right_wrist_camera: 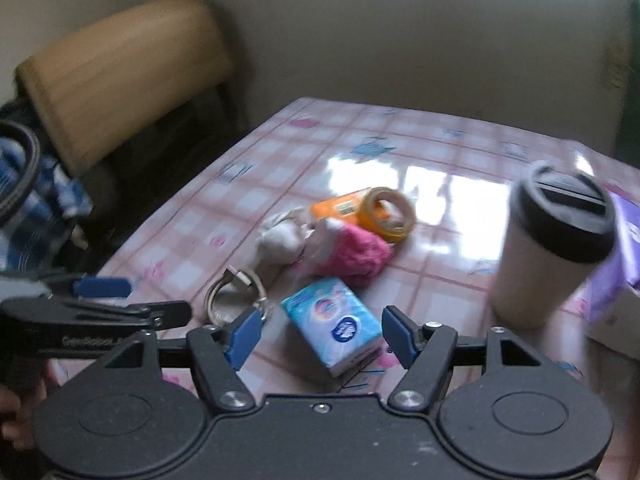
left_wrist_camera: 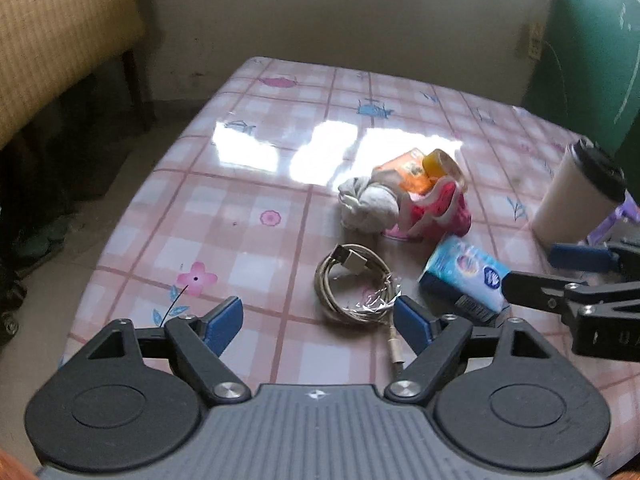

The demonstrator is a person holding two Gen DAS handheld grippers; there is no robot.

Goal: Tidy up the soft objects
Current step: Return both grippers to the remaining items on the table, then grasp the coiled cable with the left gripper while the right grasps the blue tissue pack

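Left gripper [left_wrist_camera: 318, 322] spread wide and empty above cable [left_wrist_camera: 356, 286]; right gripper [right_wrist_camera: 318, 338] likewise spread, framing tissue pack [right_wrist_camera: 334, 326] without touching. Soft targets, grey sock [left_wrist_camera: 368, 204] and pink sock [left_wrist_camera: 436, 210], bunched mid-table. Best to descend slowly, centre on cloth, avoid tape [left_wrist_camera: 442, 166] and cup [left_wrist_camera: 576, 196].

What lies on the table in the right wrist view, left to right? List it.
Coiled cable → grey sock ball → blue tissue pack → yellow tape roll → lidded cup → purple box. The pink sock and orange pack overlap the others, so they are left out.
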